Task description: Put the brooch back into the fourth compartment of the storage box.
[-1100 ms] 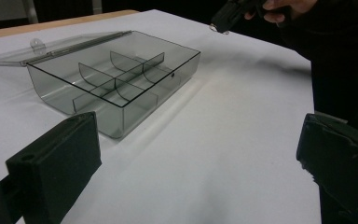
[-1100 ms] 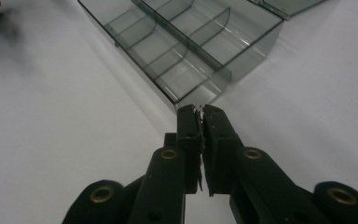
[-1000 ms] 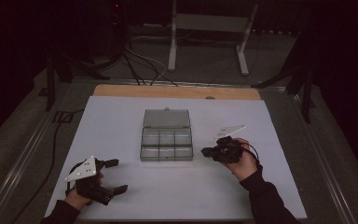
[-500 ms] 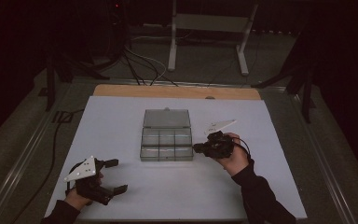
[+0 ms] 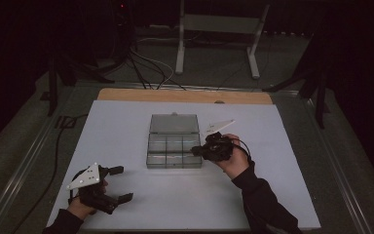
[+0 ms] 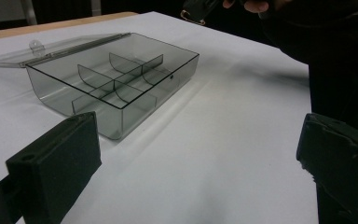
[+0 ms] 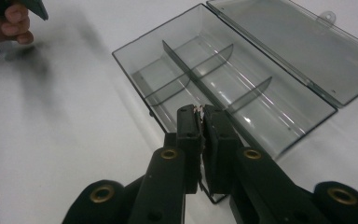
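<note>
1. Clear smoky plastic compartment box (image 5: 174, 151) sits mid-table on the white sheet (image 5: 126, 126), lid (image 5: 174, 124) swung fully open and lying flat behind it, on the far side from the person.
2. Box has dividers (image 7: 200, 70) splitting it into several cells; all cells look empty in the right gripper view and the left gripper view (image 6: 116, 84).
3. Right gripper (image 5: 198, 150) held in the right hand (image 5: 233, 161) just beside the box's right wall, tips at the front right corner of the box.
4. Right gripper view: jaws pressed nearly together, tips (image 7: 200, 112) over the box's near edge; a tiny pale bit shows between the tips, too small to tell what it is.
5. Left gripper (image 5: 119, 184) rests low near the front left corner of the sheet, well apart from the box, held by the left hand (image 5: 80, 207).
6. Left gripper jaws spread wide apart, nothing between them; its own view shows bare white sheet between the pads (image 6: 56, 163).
7. Grey three-cornered plate (image 5: 85, 177) on top of the left gripper; another plate (image 5: 217, 126) on the right one.
8. Wooden table edge (image 5: 185, 95) shows beyond the sheet.
</note>
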The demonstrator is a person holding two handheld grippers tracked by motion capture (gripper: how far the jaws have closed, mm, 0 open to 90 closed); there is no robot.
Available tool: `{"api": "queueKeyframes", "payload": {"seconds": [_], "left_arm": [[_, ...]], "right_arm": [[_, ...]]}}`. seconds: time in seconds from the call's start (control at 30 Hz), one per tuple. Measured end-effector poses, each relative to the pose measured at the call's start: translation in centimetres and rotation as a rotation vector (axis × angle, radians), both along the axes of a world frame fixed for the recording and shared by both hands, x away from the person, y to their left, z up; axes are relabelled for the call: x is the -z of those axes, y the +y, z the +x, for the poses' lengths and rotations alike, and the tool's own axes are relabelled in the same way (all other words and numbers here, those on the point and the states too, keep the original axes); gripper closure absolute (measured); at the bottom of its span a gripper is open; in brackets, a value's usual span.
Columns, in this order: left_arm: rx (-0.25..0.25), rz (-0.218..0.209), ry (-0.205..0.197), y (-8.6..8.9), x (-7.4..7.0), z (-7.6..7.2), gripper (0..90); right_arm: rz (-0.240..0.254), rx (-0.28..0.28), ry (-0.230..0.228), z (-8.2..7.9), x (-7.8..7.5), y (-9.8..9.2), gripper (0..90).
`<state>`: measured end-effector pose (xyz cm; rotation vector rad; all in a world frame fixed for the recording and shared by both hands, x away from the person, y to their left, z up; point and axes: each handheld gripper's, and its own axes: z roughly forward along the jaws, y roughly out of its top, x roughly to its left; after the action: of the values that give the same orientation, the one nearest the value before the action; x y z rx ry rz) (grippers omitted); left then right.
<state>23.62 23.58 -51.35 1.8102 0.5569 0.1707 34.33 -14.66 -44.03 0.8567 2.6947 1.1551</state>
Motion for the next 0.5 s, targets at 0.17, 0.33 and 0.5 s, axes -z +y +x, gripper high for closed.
{"api": "queueKeyframes", "payload": {"seconds": [0.17,0.33,0.5], "left_arm": [[0.0,0.001,-0.001,0.0,0.0,0.0,1.2],[0.0,0.001,0.0,0.0,0.0,0.0,1.3],[0.001,-0.001,-0.001,0.0,0.0,0.0,1.2]], "right_arm": [[0.003,-0.009,0.0,0.3,-0.2,0.9,85.3],[0.004,-0.023,-0.001,0.7,-0.3,1.9,85.4],[0.001,-0.035,0.002,1.1,-0.5,3.1,85.4]]}}
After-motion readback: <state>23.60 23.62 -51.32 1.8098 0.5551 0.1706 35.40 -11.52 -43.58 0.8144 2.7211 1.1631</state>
